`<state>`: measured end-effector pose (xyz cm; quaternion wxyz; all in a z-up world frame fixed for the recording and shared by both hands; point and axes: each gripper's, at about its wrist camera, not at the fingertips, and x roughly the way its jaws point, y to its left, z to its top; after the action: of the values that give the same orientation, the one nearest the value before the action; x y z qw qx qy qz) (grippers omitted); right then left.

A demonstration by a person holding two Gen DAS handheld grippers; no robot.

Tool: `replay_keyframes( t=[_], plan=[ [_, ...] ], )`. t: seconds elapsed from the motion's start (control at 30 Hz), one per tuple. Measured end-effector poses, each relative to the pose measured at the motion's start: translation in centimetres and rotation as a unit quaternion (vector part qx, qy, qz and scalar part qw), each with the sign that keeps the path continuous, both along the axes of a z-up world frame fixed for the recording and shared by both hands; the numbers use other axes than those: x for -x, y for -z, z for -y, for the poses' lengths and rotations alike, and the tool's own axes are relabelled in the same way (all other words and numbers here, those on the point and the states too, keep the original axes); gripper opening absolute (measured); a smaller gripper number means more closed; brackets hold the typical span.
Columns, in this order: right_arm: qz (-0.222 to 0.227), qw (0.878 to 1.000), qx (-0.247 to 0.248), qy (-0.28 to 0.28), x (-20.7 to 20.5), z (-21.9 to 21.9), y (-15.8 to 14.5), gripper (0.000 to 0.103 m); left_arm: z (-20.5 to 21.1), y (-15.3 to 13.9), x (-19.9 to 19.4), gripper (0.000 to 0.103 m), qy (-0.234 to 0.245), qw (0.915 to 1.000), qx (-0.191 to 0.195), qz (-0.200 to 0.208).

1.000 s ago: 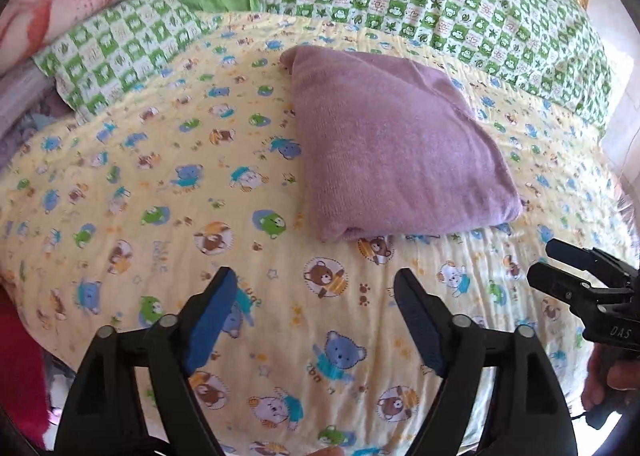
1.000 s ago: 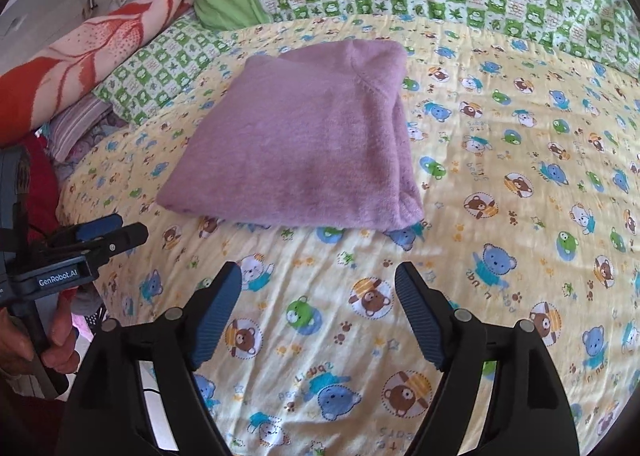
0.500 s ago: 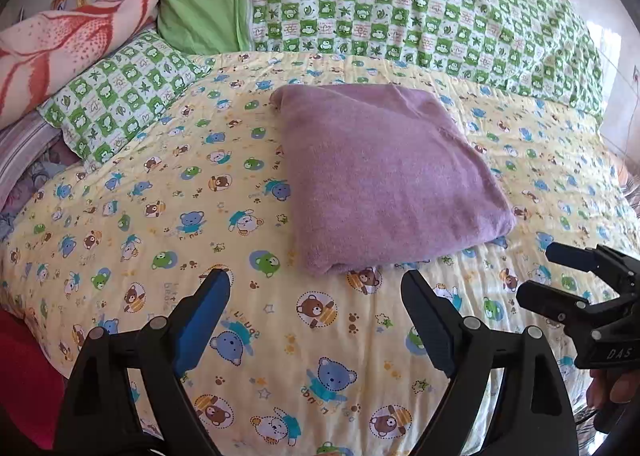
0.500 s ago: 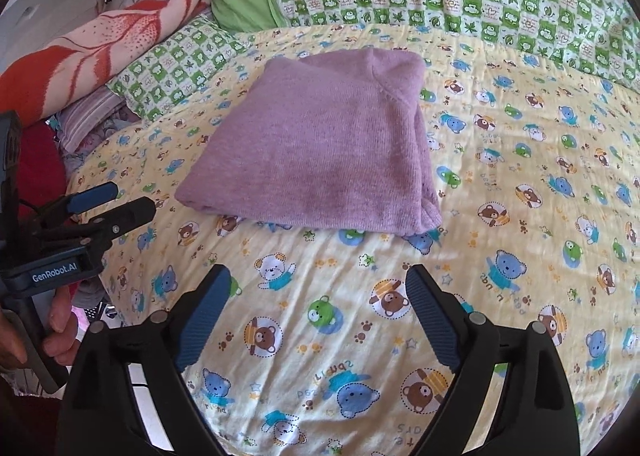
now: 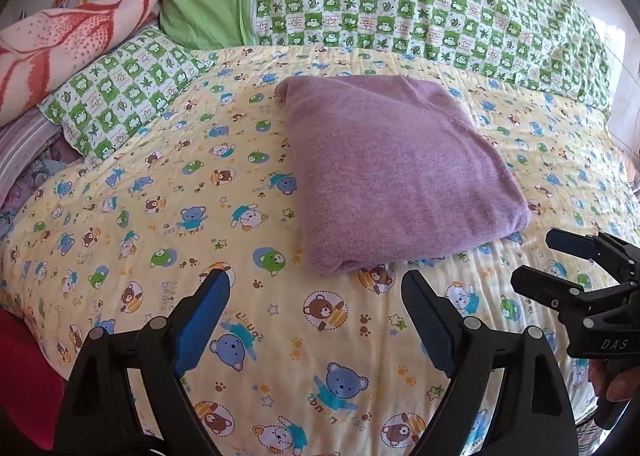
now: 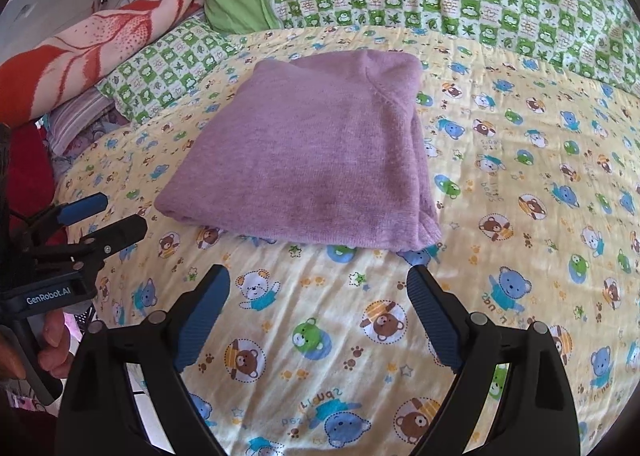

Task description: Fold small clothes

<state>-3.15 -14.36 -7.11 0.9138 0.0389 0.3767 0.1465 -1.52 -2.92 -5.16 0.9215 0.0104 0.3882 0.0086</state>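
Note:
A purple knit garment [image 5: 396, 176] lies folded into a neat rectangle on the yellow bear-print bedsheet [image 5: 160, 216]; it also shows in the right wrist view [image 6: 316, 164]. My left gripper [image 5: 316, 288] is open and empty, held above the sheet just short of the garment's near edge. My right gripper [image 6: 318, 284] is open and empty, also just short of the garment's near edge. Each gripper appears at the side of the other's view: the right one [image 5: 556, 260] and the left one [image 6: 108, 216].
A green checked quilt [image 5: 400, 4] lies along the head of the bed, with a green checked pillow [image 5: 120, 88] and a red and cream blanket [image 5: 60, 48] at the left. A red cloth [image 5: 24, 376] hangs off the near left edge.
Both grippers have drawn back and risen slightly from the folded garment, which now sits a little farther from the fingertips. The garment has not moved.

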Motion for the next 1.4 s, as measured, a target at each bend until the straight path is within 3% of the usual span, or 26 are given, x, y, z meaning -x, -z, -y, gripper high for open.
replay_keyframes(
  t=[1.4],
  plan=[
    [0.013,1.0,0.009,-0.013,-1.0,-1.3,-0.4,0.09,0.2,-0.3,-0.4,0.089,-0.008,0.9999,0.013,0.0]
  ],
)
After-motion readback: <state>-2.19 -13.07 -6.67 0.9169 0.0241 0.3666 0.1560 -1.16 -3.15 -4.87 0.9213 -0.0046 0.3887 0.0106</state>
